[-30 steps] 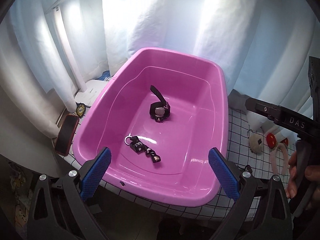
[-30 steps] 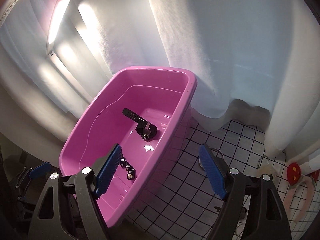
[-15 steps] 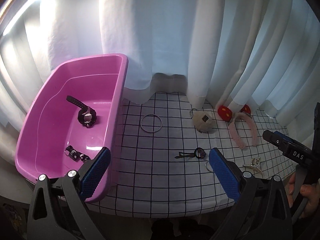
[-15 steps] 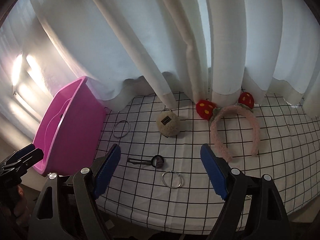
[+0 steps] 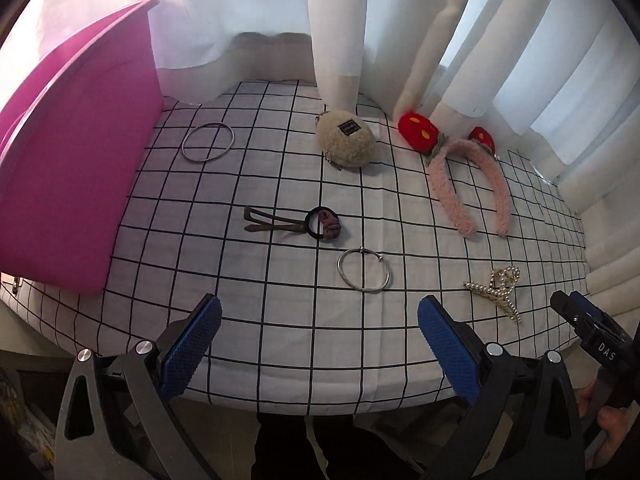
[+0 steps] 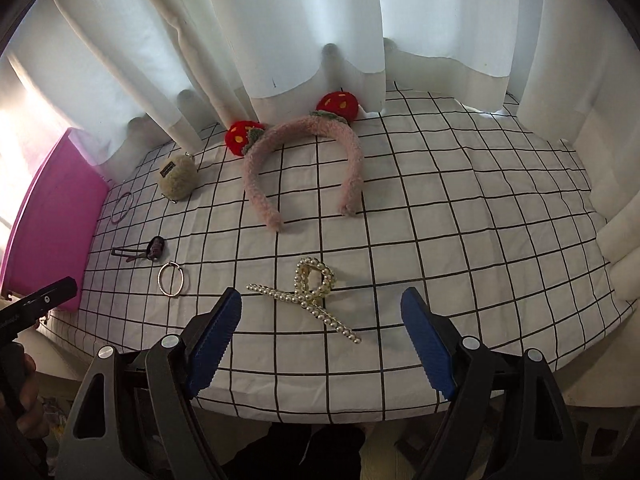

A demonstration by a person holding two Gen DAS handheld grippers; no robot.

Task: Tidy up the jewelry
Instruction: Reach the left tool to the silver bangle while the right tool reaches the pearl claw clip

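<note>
The pearl hair claw (image 6: 310, 294) lies flat on the checked cloth of the table (image 6: 480, 240), just ahead of the right gripper (image 6: 320, 340), whose blue fingers (image 6: 214, 338) are spread wide and hold nothing. Further off lie an open silver bangle (image 5: 363, 270), a dark hair tie with a clip (image 5: 296, 224), a second bangle (image 5: 208, 143) near the pink tub (image 5: 72, 152), a beige plush pouch (image 5: 346, 140) and a pink strawberry headband (image 6: 304, 160) against the white curtain (image 6: 320, 20). The left gripper (image 5: 319, 346) hangs over the table's near edge, its fingers (image 5: 190, 346) likewise spread and empty. The claw looks the likeliest next pick, and it is a risky one: its thin beaded prongs sit low on loose cloth, so closing fingers could pinch the fabric and drag it, or slip off the rounded pearls and flick the piece toward the edge. Half a second ago both cameras took in more of the tub; now both have swung right and closer, so the tub's inside is out of sight and the claw sits between the right fingers.
</note>
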